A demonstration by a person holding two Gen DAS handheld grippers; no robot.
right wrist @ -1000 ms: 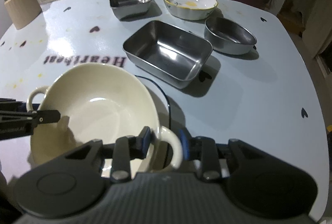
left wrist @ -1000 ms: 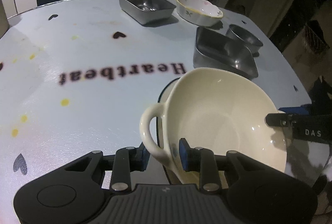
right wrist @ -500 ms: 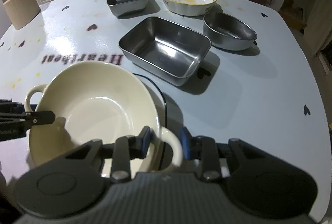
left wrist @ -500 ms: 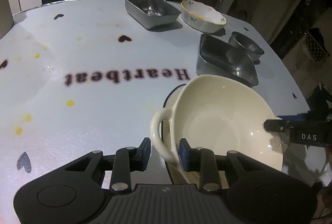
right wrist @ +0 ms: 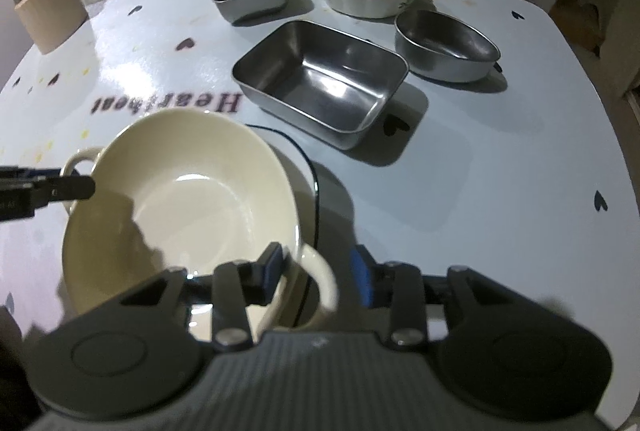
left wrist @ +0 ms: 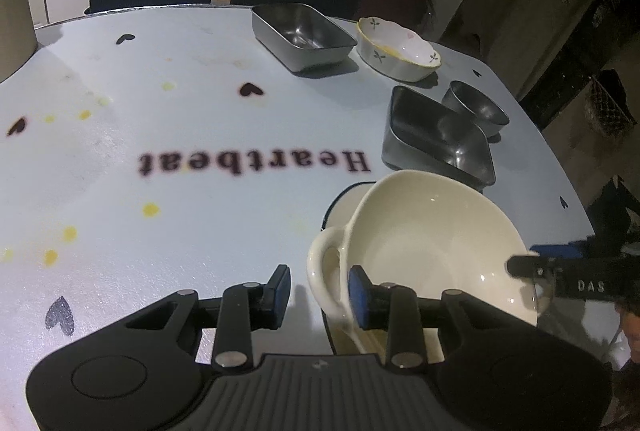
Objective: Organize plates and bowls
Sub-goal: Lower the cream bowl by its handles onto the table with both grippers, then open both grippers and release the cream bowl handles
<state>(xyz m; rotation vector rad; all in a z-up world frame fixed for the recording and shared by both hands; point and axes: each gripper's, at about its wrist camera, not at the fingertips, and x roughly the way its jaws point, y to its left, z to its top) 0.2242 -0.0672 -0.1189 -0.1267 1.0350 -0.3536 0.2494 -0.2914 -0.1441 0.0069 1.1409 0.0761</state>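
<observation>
The cream bowl (right wrist: 180, 199) is bracketed by both grippers — left gripper (left wrist: 318, 289) and right gripper (right wrist: 318, 271) spread wide around its handles, unclamped — so it could be knocked off the plate (right wrist: 308, 167) by a careless nudge.

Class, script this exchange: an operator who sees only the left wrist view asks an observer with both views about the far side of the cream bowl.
Operator: Is the right gripper at the cream bowl's other handle?
Observer: Yes. That handle sits between its open fingers and is not clamped.
Operator: What lies under the bowl on that side?
Observer: A dark-rimmed plate sticks out from beneath it.
</observation>
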